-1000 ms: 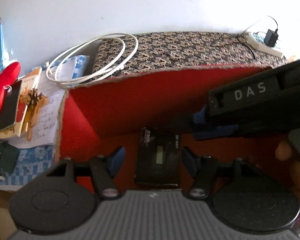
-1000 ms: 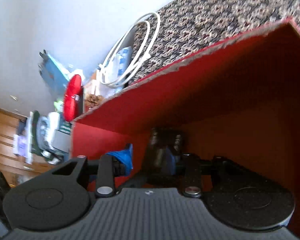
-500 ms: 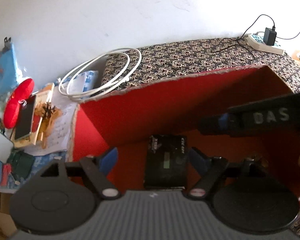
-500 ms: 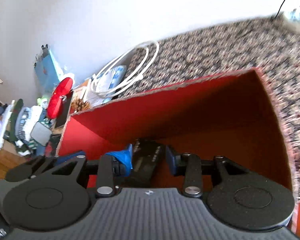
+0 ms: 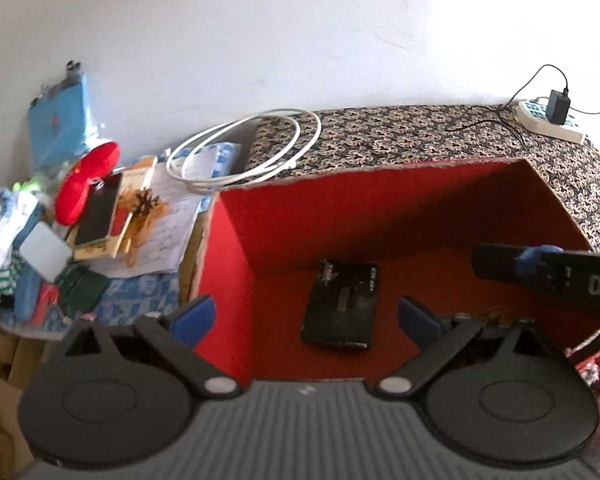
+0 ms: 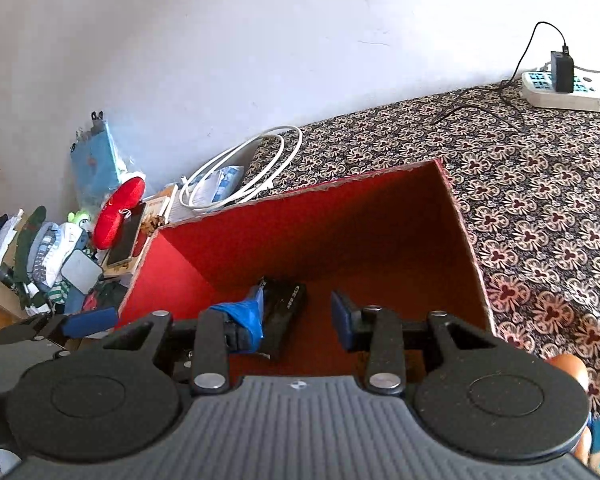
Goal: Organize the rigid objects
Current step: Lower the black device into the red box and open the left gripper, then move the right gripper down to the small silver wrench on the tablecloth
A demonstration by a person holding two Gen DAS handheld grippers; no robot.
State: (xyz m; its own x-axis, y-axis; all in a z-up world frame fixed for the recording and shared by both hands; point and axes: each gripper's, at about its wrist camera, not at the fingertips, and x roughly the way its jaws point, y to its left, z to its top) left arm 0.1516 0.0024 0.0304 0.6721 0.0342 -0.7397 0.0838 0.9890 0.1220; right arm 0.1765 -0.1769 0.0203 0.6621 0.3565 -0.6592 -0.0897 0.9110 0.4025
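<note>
The right gripper point(image 5: 500, 266) is seen only partly in the left wrist view, where it is cut off by the right edge; its lettering is read only as "DA". In its own view the right gripper point(image 6: 298, 316) is shown with the fingers set wide apart and nothing between them. The left gripper point(image 5: 306, 316) is also held wide, with nothing gripped.

One red box point(image 5: 380, 216) is seen, open at the top, with bare cardboard showing on its rim. One black device point(image 5: 342, 306) is lying flat on the floor of the box, near the left wall. The small print on it cannot be read. In the right wrist view a part of the black device point(image 6: 286, 312) is covered by the blue pad of the gripper's finger.

Behind the box a patterned cloth point(image 6: 540, 200) is spread. On it one white coiled cable point(image 5: 244, 148) and one power strip point(image 6: 562, 90) with one black charger plugged in are found.

To the left a pile of things is seen, among them one red cushion point(image 5: 86, 182) and one phone point(image 5: 98, 214). The rest of the pile is too blurred to be named.
</note>
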